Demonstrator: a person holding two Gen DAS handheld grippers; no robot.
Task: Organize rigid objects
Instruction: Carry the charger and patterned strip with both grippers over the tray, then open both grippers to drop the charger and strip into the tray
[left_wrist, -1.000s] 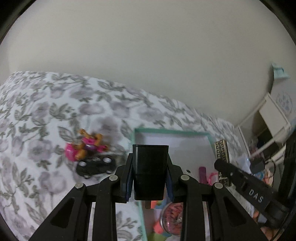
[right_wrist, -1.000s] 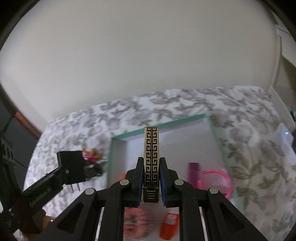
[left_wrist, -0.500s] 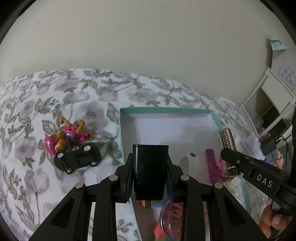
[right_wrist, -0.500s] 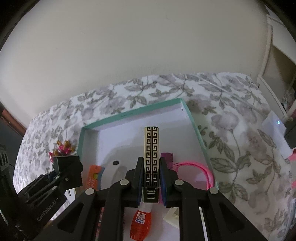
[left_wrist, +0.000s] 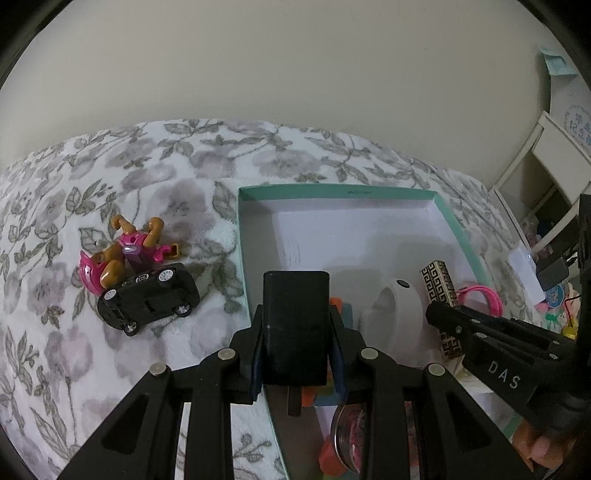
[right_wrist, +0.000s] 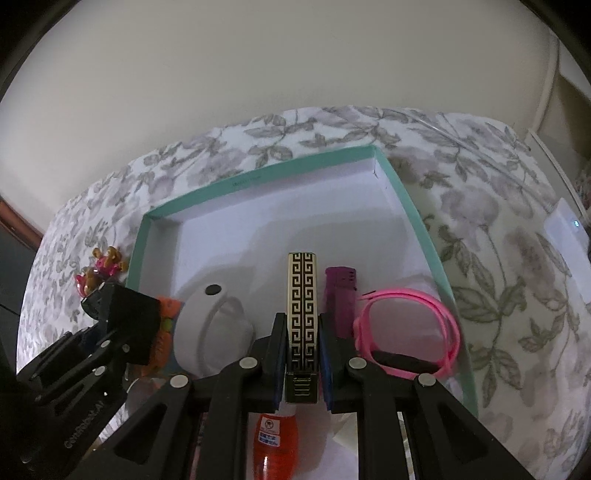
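My left gripper (left_wrist: 295, 345) is shut on a black plug adapter (left_wrist: 295, 317), held over the near left part of a teal-rimmed white box (left_wrist: 332, 190). The same gripper (right_wrist: 122, 328) shows at the left of the right wrist view. My right gripper (right_wrist: 302, 356) is shut on a slim black-and-gold patterned case (right_wrist: 302, 302), low over the box (right_wrist: 258, 177) beside a purple lighter (right_wrist: 341, 295). In the left wrist view the patterned case (left_wrist: 439, 284) and right gripper (left_wrist: 452, 323) sit at the right.
The box also holds a white rounded object (right_wrist: 210, 325), a pink band (right_wrist: 410, 325), an orange bottle (right_wrist: 275, 439) and a round pink-filled item (left_wrist: 351, 432). On the floral bedspread left of the box lie a black toy car (left_wrist: 147, 299) and a pink toy figure (left_wrist: 122, 254).
Both grippers have sunk toward the box with their objects still held. The box and its contents now look larger and closer in both views.
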